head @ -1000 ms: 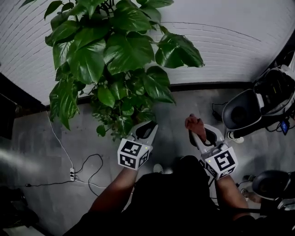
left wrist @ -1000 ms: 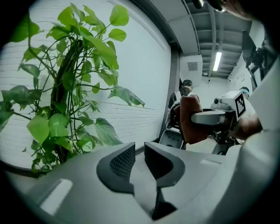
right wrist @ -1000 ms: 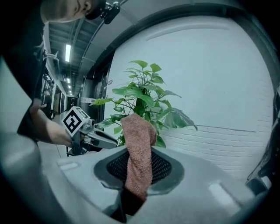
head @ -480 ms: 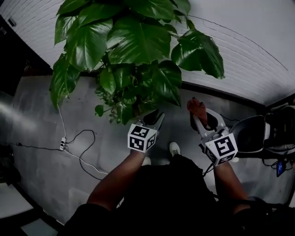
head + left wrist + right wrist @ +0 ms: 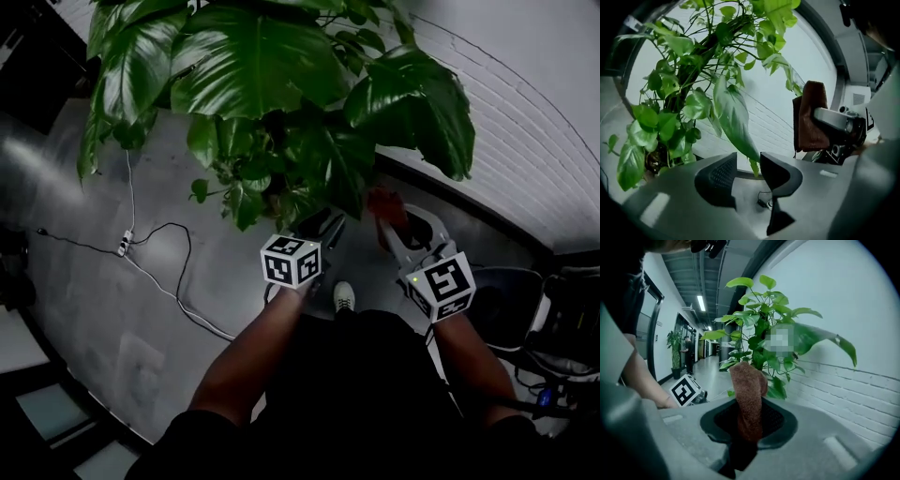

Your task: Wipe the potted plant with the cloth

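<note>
two roles: left gripper point(image 5: 748, 158) jaws just spread round a leaf point(image 5: 732, 117), seemingly to steady it, right gripper point(image 5: 750, 416) at three o'clock pinching the cloth point(image 5: 749, 380).

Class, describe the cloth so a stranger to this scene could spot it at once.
Start at the big leafy potted plant by the white brick wall. Just below its leaves, the right gripper clamps the cloth: the only fuzzy, rust-brown thing among glossy green.

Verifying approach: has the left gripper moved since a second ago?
Yes: the left gripper closed in on the plant; its jaws have just been opening, with a leaf tip between them.
</note>
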Demonstrator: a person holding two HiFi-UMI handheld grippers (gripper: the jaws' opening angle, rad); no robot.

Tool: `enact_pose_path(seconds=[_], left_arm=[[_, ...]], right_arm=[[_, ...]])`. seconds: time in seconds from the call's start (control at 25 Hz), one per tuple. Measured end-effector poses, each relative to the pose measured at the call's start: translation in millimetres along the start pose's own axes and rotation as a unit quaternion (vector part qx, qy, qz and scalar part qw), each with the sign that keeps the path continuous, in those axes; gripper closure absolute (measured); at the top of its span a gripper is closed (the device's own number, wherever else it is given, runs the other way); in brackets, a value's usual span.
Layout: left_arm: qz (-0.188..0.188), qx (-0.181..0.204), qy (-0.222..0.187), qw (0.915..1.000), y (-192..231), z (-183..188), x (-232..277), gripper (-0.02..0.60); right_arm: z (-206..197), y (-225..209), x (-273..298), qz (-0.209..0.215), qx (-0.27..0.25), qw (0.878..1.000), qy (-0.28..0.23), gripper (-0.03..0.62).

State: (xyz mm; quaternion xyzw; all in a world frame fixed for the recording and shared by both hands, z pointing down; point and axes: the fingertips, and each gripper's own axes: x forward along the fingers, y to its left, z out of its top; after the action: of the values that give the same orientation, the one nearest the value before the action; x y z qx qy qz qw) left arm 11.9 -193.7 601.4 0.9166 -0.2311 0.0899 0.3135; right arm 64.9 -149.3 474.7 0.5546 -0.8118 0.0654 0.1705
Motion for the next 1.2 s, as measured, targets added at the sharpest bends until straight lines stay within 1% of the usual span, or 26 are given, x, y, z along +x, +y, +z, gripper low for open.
enact_pose_path(seconds=[0.08,0.2,0.28,0.36,0.44,0.48,0.6,0.68,0.8,0.88,0.96,1.04,1.12,1.2], left_arm=[[-0.006,-0.034,-0.012,0.9993,-1,-3,10,0.405],[-0.026,-0.093,-0.028,0.9949,-3,-9,25,0.363],[-0.032,-0.106,-0.037,0.9931,-5,-10,35,0.359],[-0.028,-0.094,-0.041,0.9943,-8,-8,42,0.363],[-0.021,-0.072,-0.039,0.9964,-11,-6,42,0.486],[-0.022,-0.065,-0.038,0.9969,-14,-5,40,0.562],[-0.024,-0.065,-0.039,0.9968,-16,-2,24,0.563],[-0.02,-0.071,-0.037,0.9966,-12,0,8,0.563],[-0.017,-0.082,-0.027,0.9961,-7,2,-18,0.563],[-0.016,-0.085,-0.026,0.9959,-6,6,-33,0.563],[-0.006,-0.075,-0.024,0.9969,-4,11,-44,0.563],[0.007,-0.062,-0.02,0.9979,-3,13,-55,0.563],[0.021,-0.048,-0.018,0.9985,-2,16,-65,0.563],[0.032,-0.028,-0.012,0.999,-1,18,-72,0.563]], right_arm=[[-2,-1,4,0.018,-0.009,1.0,0.001,0.525],[-2,1,8,0.039,-0.025,0.999,-0.001,0.526],[1,5,8,0.054,-0.036,0.998,-0.003,0.525],[3,7,10,0.066,-0.047,0.997,-0.005,0.526],[4,8,12,0.073,-0.055,0.996,-0.006,0.525],[5,8,13,0.074,-0.057,0.996,-0.007,0.525],[8,11,22,0.083,-0.063,0.995,-0.009,0.525],[11,17,32,0.093,-0.077,0.993,-0.008,0.525],[24,32,54,0.108,-0.13,0.986,-0.011,0.525],[31,42,75,0.111,-0.179,0.977,-0.017,0.526],[36,49,97,0.109,-0.232,0.966,-0.02,0.525],[41,54,117,0.105,-0.269,0.957,-0.023,0.525],[49,55,133,0.097,-0.29,0.952,-0.025,0.525],[56,54,147,0.085,-0.303,0.949,-0.022,0.525]])
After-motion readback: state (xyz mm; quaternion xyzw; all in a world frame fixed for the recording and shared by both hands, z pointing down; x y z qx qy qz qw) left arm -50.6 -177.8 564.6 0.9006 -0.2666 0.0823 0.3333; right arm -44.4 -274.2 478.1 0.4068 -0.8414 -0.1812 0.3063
